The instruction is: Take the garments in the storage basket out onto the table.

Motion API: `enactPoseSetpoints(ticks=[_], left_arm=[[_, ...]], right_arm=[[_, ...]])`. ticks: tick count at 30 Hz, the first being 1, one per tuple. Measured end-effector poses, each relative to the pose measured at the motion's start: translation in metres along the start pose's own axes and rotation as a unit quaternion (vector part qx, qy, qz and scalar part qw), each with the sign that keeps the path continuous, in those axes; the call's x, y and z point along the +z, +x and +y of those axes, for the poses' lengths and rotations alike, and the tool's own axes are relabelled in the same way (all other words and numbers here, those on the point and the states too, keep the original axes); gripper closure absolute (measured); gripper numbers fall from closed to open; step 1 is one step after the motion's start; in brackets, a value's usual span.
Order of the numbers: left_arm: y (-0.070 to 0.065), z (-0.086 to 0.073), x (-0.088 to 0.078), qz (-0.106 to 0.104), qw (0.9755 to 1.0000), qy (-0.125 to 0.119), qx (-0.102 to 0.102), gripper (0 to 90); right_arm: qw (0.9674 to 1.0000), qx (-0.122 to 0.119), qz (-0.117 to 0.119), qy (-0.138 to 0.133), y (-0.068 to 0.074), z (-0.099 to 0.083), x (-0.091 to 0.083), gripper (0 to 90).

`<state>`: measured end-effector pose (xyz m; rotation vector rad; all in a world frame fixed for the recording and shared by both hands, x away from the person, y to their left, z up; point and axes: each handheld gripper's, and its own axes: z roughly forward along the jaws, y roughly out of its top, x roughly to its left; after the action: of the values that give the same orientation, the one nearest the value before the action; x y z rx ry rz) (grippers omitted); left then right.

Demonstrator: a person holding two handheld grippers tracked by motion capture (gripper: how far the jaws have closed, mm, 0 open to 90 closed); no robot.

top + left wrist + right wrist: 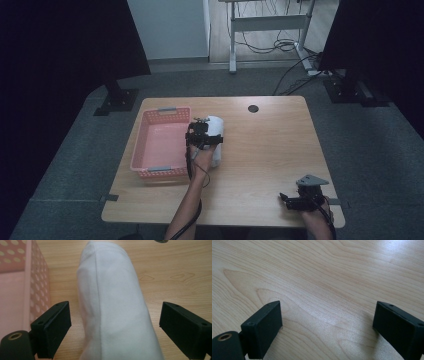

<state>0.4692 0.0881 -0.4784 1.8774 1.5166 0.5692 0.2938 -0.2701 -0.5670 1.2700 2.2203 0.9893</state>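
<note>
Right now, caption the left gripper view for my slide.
Open left gripper straddling a white cloth beside the pink basket.

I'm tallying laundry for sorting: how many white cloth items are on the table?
1. The white cloth bundle lies on the table just right of the pink basket, between the left gripper's open jaws. The basket looks empty.

A white cloth [112,307], rolled or folded into a soft, smooth bundle with one seam running along it, lies lengthwise on the table just right of the pink basket [162,142], outside it.
</note>
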Motion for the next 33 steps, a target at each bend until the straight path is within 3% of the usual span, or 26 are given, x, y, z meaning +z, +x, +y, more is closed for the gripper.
enactPoseSetpoints(ticks=[33], left_arm=[[0.021,-0.008,-0.025,-0.015,0.9996,-0.023,0.004,9.7]], right_arm=[[1.0,0.0,0.0,0.0,0.0,0.0,0.0,8.2]])
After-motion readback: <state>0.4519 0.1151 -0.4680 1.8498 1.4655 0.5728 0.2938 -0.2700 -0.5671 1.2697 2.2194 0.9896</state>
